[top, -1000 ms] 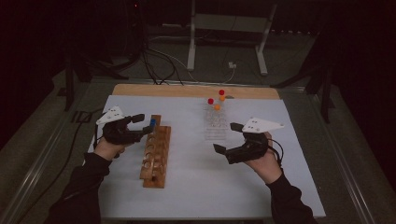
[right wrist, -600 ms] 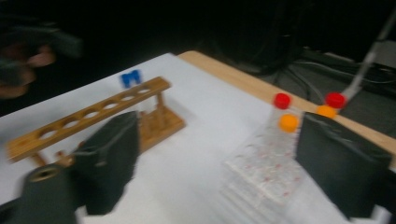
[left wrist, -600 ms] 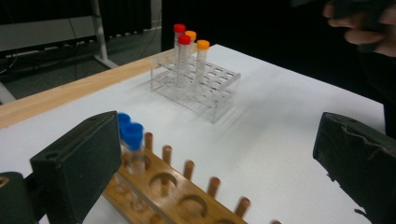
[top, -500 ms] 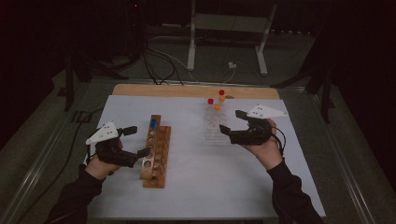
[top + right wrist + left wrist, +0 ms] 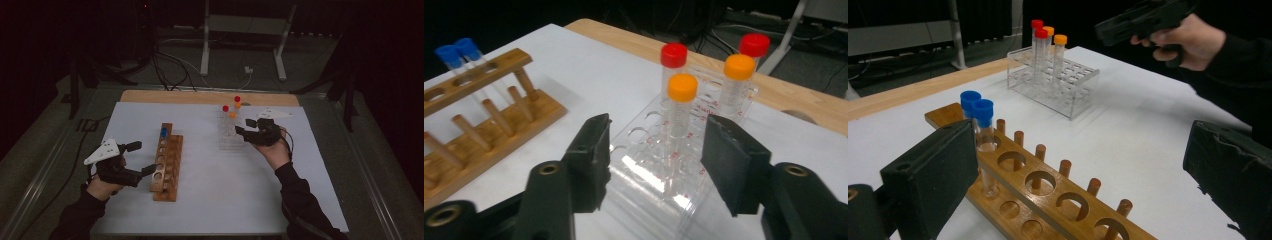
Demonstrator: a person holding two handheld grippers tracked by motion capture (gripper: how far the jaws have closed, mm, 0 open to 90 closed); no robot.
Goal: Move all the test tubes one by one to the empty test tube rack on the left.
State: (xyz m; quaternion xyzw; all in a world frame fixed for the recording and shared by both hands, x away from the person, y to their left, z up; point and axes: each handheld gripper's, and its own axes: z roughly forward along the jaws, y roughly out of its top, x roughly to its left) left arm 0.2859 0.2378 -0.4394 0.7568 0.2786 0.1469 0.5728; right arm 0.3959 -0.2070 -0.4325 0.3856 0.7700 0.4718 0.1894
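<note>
The white tabletop carries two racks. The wooden rack stands toward the left edge, with two blue-capped tubes at its far end. The clear plastic rack stands near the far right corner and holds four tubes, two with red caps and two with orange caps.

The right gripper is at the clear rack. Its jaws have just been closing and are now about half open, one at each side of the nearest orange-capped tube, but the pads do not press it yet. The left gripper waits beside the wooden rack, its jaws wide apart and empty.

The tube seems light, stiff and smooth, so I think it can slip or tilt in the grip. The best place to hold is probably the upper body just under the cap, with moderate force. The clear rack is also light and may lift together with the tube if the pull is not straight up.
</note>
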